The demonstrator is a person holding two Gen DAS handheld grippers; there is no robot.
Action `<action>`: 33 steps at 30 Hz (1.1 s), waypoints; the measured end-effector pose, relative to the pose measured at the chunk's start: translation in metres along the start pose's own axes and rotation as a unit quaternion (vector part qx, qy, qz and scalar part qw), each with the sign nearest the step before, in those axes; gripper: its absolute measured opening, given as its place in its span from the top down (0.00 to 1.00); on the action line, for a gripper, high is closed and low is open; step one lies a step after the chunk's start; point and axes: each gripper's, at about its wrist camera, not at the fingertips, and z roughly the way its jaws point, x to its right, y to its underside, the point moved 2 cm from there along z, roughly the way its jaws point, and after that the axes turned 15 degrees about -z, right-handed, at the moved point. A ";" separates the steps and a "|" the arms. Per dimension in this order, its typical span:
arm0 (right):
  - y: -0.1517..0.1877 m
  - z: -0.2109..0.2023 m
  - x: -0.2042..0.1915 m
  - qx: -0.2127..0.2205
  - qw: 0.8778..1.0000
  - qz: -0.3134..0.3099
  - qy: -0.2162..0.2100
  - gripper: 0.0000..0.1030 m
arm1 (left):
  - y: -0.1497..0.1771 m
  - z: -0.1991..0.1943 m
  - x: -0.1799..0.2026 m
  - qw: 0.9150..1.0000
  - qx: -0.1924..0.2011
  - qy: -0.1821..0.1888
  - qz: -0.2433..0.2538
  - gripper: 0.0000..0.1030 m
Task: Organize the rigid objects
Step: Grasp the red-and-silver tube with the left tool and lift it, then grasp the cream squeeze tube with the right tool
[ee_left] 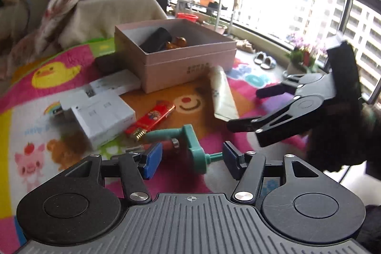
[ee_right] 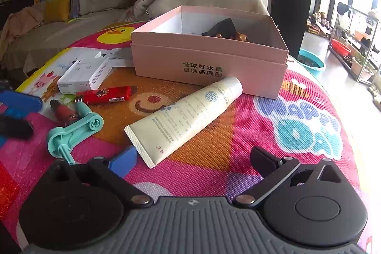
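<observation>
Now the pink cardboard box (ee_right: pixel 209 61) serves as the landmark: open-topped, matte, with dark printed characters on its front wall, and already holding a black object and some glossy amber-brown pieces. Just in front of it on the colourful woven cartoon play mat (ee_right: pixel 238 158) lies the cream plastic squeeze tube with a white cap (ee_right: pixel 183 118), its cap almost touching the box and its crimped flat end pointing toward the right hand-held gripper (ee_right: pixel 195 158), whose jaws stand wide apart with nothing between them. Likely this tube is the next pick; a good grasp would straddle the firmer body near the cap rather than the thin crimp, since the smooth tube may slip or flex. Further left of the box, the left hand-held gripper (ee_left: pixel 193 158) is half open, its blue pads to either side of a teal plastic crank-shaped part (ee_left: pixel 190 146) without clearly pressing on it. Nearby lie a glossy red lighter-like stick (ee_right: pixel 107 94) and small white cartons (ee_right: pixel 83 75).
</observation>
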 end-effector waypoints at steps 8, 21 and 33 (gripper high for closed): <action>0.000 0.000 0.001 0.000 1.000 0.004 -0.003 0.01 | -0.011 0.001 -0.043 1.000 0.006 -0.013 0.005 0.42; 0.000 0.001 0.000 -0.001 1.000 0.004 -0.003 0.00 | 0.009 0.023 -0.025 0.998 -0.046 0.009 0.039 0.70; -0.007 -0.017 0.009 0.054 0.997 0.042 0.017 0.01 | 0.010 0.012 -0.053 0.989 0.031 -0.112 -0.087 0.77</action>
